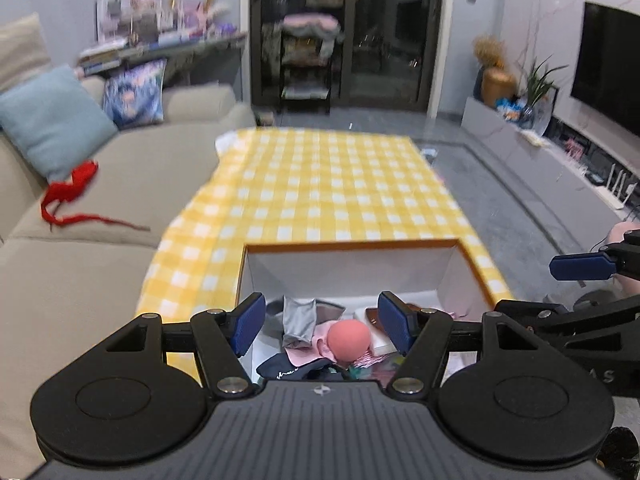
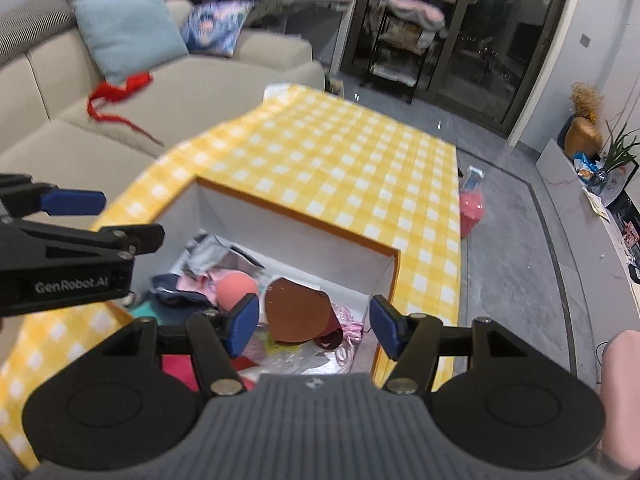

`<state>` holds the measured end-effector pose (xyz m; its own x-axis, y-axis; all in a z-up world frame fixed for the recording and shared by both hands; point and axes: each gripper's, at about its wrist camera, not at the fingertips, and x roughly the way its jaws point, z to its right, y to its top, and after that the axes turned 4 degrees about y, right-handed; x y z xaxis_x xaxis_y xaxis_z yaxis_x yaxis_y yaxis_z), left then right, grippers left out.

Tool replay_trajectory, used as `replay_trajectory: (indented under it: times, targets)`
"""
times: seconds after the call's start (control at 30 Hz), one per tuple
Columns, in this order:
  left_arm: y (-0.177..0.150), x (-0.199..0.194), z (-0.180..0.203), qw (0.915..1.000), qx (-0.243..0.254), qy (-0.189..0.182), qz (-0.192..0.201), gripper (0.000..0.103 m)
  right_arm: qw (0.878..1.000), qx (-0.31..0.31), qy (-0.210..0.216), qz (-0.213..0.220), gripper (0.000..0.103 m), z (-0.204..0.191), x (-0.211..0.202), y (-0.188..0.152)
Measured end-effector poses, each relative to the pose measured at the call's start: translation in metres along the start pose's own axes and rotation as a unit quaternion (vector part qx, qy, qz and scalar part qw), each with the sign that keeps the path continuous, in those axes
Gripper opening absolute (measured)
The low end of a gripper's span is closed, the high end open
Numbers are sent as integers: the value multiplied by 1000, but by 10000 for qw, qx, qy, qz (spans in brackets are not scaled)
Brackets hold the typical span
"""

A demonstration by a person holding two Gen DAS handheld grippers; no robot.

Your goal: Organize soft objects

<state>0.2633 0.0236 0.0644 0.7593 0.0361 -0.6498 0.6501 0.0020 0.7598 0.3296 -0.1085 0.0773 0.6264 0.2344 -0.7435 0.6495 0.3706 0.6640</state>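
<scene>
Clutter at the bottom of the white box (image 1: 344, 268) is half hidden in both wrist views by the gripper bodies, so the lowest items, a dark navy cloth (image 1: 292, 370) and some teal and pink scraps, are cut off and hard to name. The left gripper (image 1: 322, 326) hangs above the box with its blue pads spread wide and nothing between them; framed in the gap lie a coral foam ball (image 1: 349, 339) on pink fabric and a crumpled grey cloth (image 1: 299, 320). The right gripper (image 2: 312, 326) also stands apart and empty over the same box, above a brown mask-like piece (image 2: 296, 316) that the left view shows only as a sliver behind a pad. Each view catches the other gripper at its edge, blurred. Beyond the orange-rimmed box stretches the yellow checked tablecloth (image 1: 332, 184), bare. Only the right view shows a pink object (image 2: 472, 210) on the floor past the table's far corner, too smeared to identify. Farther off, a red ribbon-like cloth (image 1: 74, 192) lies on the beige sofa (image 1: 152, 168) near a pale blue cushion (image 1: 52, 120).
</scene>
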Motion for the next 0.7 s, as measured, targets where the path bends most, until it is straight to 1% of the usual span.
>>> replay_trajectory:
  times: [0.17, 0.23, 0.27, 0.33, 0.4, 0.43, 0.47, 0.6, 0.7]
  targets:
    - [-6, -55, 12, 9984, 240, -43, 505, 76, 9991, 163, 69, 379, 62, -7, -63, -16]
    - [-11, -74, 15, 9975, 243, -147, 646, 76, 9982, 216, 121, 544, 64, -11, -87, -27]
    - [-14, -83, 16, 9970, 212, -197, 714, 76, 9976, 236, 136, 634, 67, -13, -99, -33]
    - [-23, -101, 19, 9962, 156, -280, 811, 77, 9963, 259, 168, 797, 68, -17, -120, -48]
    - [-33, -116, 21, 9954, 102, -370, 880, 77, 9949, 287, 131, 960, 70, -23, -138, -63]
    - [-38, -122, 22, 9949, 90, -409, 922, 78, 9938, 321, 103, 1056, 75, -26, -147, -72]
    - [-43, -131, 23, 9942, 106, -440, 975, 78, 9927, 373, 71, 1148, 76, -28, -154, -80]
    - [-65, -154, 22, 9918, 196, -405, 1200, 81, 9878, 612, -23, 1431, 76, -36, -179, -115]
    - [-85, -169, 21, 9897, 227, -405, 1357, 82, 9857, 767, -81, 1500, 77, -44, -189, -141]
